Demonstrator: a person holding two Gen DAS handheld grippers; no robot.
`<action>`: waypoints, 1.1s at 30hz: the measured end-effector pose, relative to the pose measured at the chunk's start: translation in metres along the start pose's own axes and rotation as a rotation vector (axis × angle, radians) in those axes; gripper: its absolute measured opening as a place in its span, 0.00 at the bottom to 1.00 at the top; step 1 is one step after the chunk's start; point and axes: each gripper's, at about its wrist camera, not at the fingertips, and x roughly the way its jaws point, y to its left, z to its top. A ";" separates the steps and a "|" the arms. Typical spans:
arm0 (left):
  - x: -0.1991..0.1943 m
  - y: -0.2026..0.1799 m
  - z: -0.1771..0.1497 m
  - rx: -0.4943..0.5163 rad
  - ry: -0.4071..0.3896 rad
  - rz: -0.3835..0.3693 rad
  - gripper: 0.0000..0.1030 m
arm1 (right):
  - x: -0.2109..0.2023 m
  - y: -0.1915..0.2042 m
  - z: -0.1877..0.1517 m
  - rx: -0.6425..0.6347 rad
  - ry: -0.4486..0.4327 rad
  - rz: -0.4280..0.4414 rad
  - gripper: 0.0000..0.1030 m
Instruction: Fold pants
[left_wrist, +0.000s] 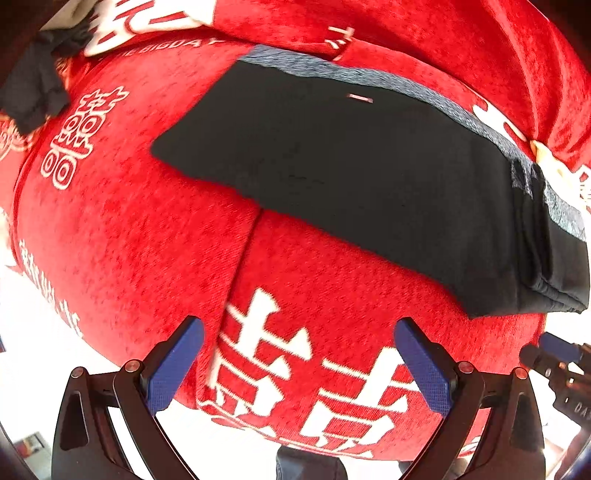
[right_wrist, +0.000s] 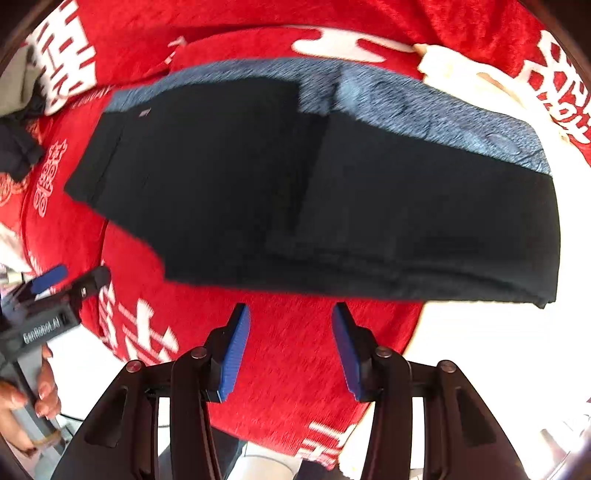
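Black pants (left_wrist: 351, 177) with a grey heathered band along the far edge lie folded flat on the red blanket; they also show in the right wrist view (right_wrist: 314, 192). My left gripper (left_wrist: 299, 332) is open and empty, hovering above the blanket short of the pants' near edge. My right gripper (right_wrist: 290, 317) is open and empty, just short of the pants' near edge. The left gripper also shows at the left of the right wrist view (right_wrist: 70, 277), held in a hand.
A red blanket (left_wrist: 129, 240) with white characters covers the surface. A dark crumpled garment (left_wrist: 33, 88) lies at the far left. A cream cloth (right_wrist: 461, 77) lies beyond the pants at the far right. The blanket's near edge drops to a white floor.
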 end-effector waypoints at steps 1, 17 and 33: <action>-0.001 0.005 -0.001 -0.011 0.000 -0.010 1.00 | -0.001 0.003 -0.003 0.000 0.010 0.002 0.51; -0.001 0.049 -0.002 -0.067 0.007 -0.025 1.00 | -0.009 0.048 0.003 -0.050 0.033 0.019 0.57; 0.016 0.083 0.064 -0.071 -0.023 -0.001 1.00 | 0.005 0.044 0.013 0.041 0.016 0.028 0.58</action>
